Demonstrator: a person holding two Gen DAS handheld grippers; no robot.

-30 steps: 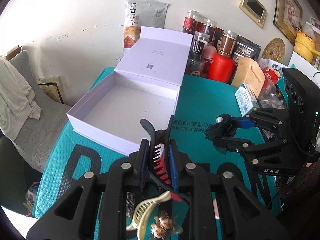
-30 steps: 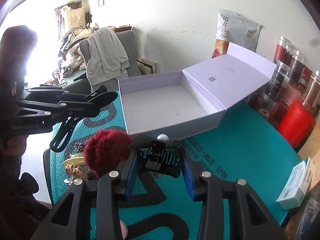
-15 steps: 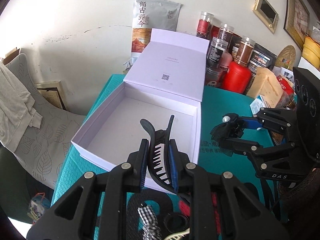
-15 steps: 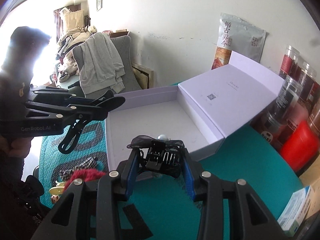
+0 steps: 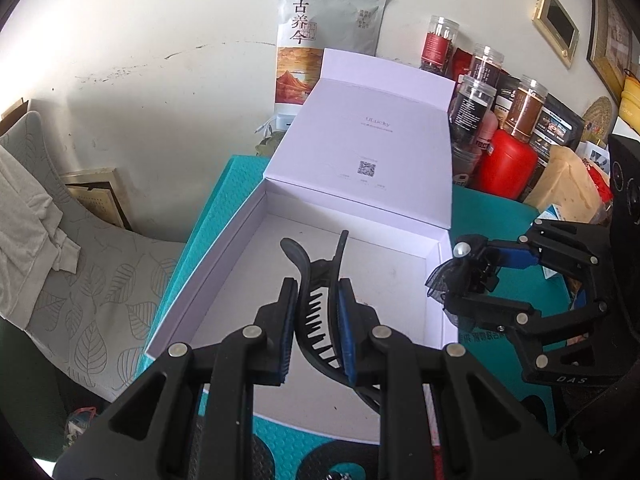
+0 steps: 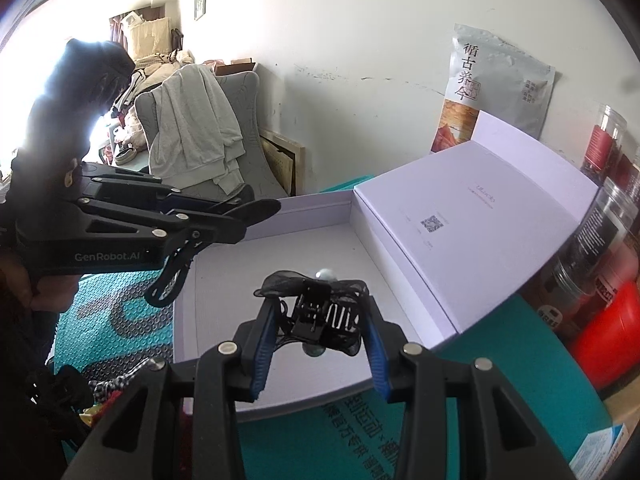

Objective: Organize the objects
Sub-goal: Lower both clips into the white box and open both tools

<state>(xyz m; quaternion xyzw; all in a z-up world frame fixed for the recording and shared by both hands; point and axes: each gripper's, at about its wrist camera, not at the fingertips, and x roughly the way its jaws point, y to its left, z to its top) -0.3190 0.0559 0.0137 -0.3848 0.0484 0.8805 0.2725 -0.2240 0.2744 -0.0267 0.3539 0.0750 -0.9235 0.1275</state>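
An open white box [image 5: 248, 240] with its lid [image 5: 372, 152] leaning back stands on the teal mat [image 5: 232, 188]. My left gripper [image 5: 318, 308] is shut on a long black hair claw clip [image 5: 316, 280] and holds it above the box's near half. My right gripper [image 6: 320, 320] is shut on a small black mesh-bow hair clip with a pearl [image 6: 320, 304], above the box's [image 6: 280, 256] right front edge. Each gripper shows in the other view: the left [image 6: 224, 224], the right [image 5: 464, 276].
Jars [image 5: 476, 108], a red canister [image 5: 506, 164] and packets crowd the back right. A tea pouch [image 5: 320, 40] leans on the wall. More hair accessories [image 6: 108, 388] lie on the mat near the front. A chair with grey clothes [image 6: 192, 120] stands left.
Both grippers have moved forward with their clips, from above the mat and accessory pile to over the open box.
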